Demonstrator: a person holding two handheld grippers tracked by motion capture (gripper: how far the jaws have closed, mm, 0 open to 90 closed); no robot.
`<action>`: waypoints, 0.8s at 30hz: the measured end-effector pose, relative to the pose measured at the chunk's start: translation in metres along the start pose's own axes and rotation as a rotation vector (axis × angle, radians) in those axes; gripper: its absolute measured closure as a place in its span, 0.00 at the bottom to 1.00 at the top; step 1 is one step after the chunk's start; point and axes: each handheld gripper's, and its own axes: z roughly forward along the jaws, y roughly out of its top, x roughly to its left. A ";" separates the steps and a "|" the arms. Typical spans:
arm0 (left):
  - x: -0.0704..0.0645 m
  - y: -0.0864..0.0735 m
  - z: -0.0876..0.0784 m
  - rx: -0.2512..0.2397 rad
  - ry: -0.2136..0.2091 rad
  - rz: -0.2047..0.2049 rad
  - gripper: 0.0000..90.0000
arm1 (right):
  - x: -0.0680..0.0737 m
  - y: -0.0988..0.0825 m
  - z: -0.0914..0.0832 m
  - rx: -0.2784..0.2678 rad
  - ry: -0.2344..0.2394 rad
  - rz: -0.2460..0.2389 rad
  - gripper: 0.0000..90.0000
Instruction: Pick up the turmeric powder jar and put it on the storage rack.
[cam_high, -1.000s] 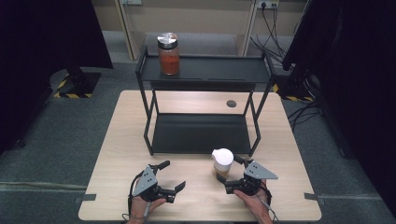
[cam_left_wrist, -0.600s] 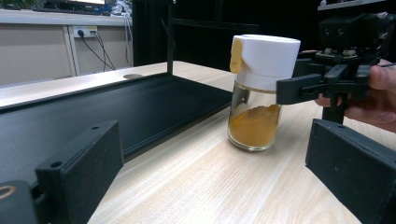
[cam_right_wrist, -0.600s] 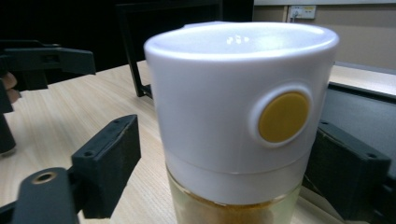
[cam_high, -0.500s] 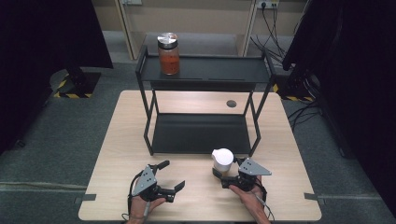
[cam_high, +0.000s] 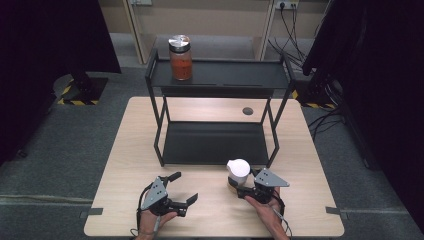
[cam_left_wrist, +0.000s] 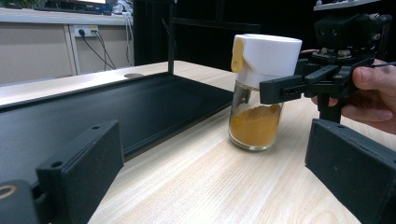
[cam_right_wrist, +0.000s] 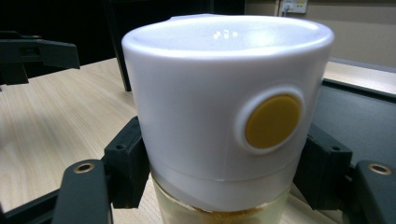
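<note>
Gripping a spice jar (cam_high: 238, 172) at the table's (cam_high: 120, 165) five o'clock edge.
Right gripper (cam_high: 243, 192), jaws just closed, clamps the jar's neck; left gripper (cam_high: 182, 189), at seven o'clock, hangs apart and empty; a red jar (cam_high: 180, 58) stands on the black shelf (cam_high: 225, 75).

— What's in the middle of the frame?

— A black two-tier rack (cam_high: 215, 117) on the pale wooden surface (cam_high: 125, 160). Its lower shelf (cam_high: 212, 142) lies bare near the centre.

— And up top?

— A glass jar of red-orange stuff (cam_high: 180, 57) with a silvery lid, upright at the left end of the upper shelf (cam_high: 230, 75), upper middle of the frame.

— Anything else?

— A small dark round disc (cam_high: 247, 111) on the wood behind the rack. Cables (cam_high: 290, 25) hang from a wall socket, upper right. Yellow-black hazard tape (cam_high: 75, 100) sits at the left on grey floor.
</note>
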 end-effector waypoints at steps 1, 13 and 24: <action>0.000 0.000 0.000 0.000 0.000 0.000 0.04 | 0.000 0.000 0.000 0.000 -0.002 0.002 0.34; 0.001 0.000 0.000 0.002 0.001 -0.005 0.04 | 0.004 0.009 -0.008 -0.029 0.006 -0.007 0.34; 0.001 0.000 0.000 0.003 0.006 -0.004 0.04 | 0.006 0.028 -0.015 -0.042 0.010 -0.022 0.34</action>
